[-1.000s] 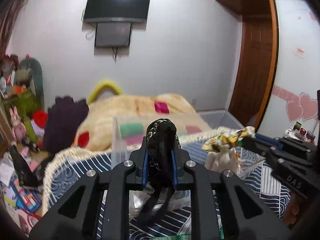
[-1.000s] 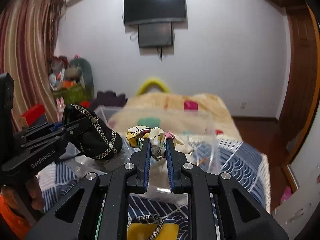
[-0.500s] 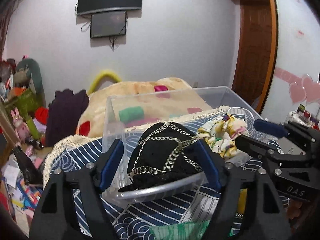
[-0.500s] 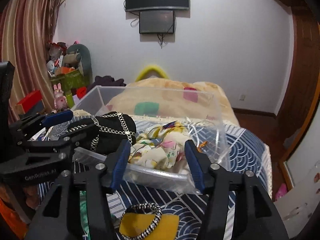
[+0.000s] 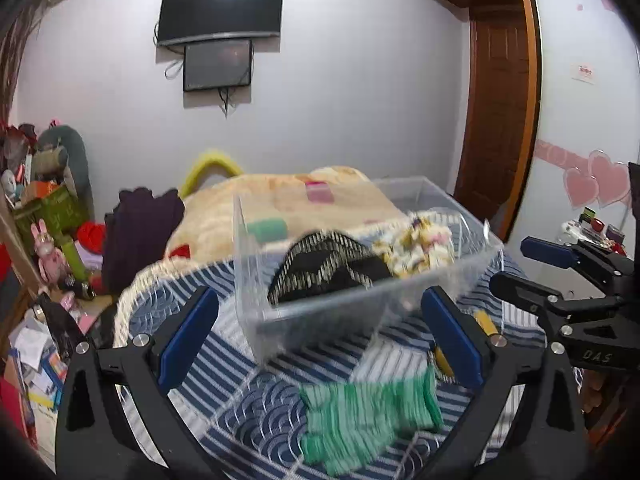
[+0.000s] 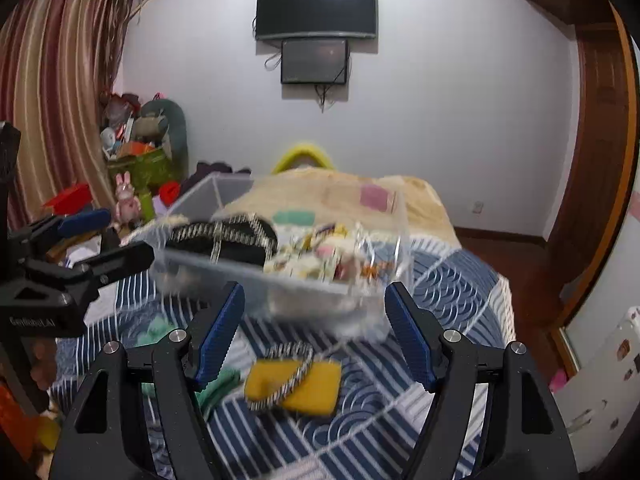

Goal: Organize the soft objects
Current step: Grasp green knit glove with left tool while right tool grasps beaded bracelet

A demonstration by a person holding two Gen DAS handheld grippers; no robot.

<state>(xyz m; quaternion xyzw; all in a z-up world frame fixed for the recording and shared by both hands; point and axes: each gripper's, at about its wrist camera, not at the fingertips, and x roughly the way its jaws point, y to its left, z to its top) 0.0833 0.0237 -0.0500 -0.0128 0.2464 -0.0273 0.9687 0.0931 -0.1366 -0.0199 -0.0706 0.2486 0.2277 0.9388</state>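
Both grippers released and drawn back, black pouch (image 5: 328, 264) and floral cloth (image 5: 416, 248) now in bin (image 5: 320, 312)

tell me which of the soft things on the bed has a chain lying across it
The yellow one, lying outside the clear bin between the right gripper's open jaws. The green cloth beside it on the blue striped bedspread has no chain.

We see the bed (image 6: 452, 280) in its blue wave-and-stripe quilt, a clear plastic bin (image 6: 320, 296) sitting mid-bed, a green cloth (image 5: 368, 416) near us on the left, and a yellow cloth (image 6: 316, 388) with a chain just right of it
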